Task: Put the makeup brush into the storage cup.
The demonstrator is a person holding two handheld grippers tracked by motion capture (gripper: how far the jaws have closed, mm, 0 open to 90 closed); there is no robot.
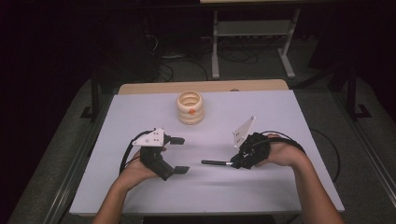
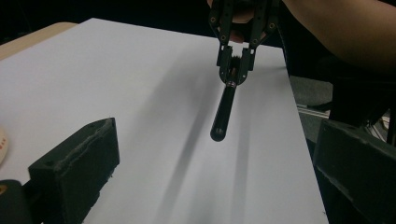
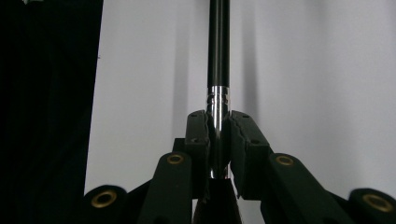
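Right gripper view looks straight down a slim black rod-shaped tool (image 3: pixel 218 42), probably a brush or pen: a glossy black handle, then a shiny silver metal collar with fine grooves. The right gripper (image 3: pixel 218 140) has its two black jaws pressed together on that collar and on the part just below it, so the handle points away from the hand.

From the high view, this one tool (image 1: pixel 215 163) lies level just above the white table (image 1: pixel 140 116), near its middle, with the handle aimed toward the left gripper (image 1: pixel 180 155). Whether it touches the surface cannot be told. The right gripper (image 1: pixel 233 163) is at the tool's right end.

The left gripper's jaws stand wide apart with nothing between them, well apart from the handle's rounded end. In the left gripper view the handle (image 2: pixel 225 112) hangs toward the camera from the right gripper (image 2: pixel 235 70), throwing a long shadow on the table.

Counted: one tool, two grippers, and one cream ribbed ring-shaped holder (image 1: pixel 190 107) with a small orange mark, standing alone near the table's far edge.
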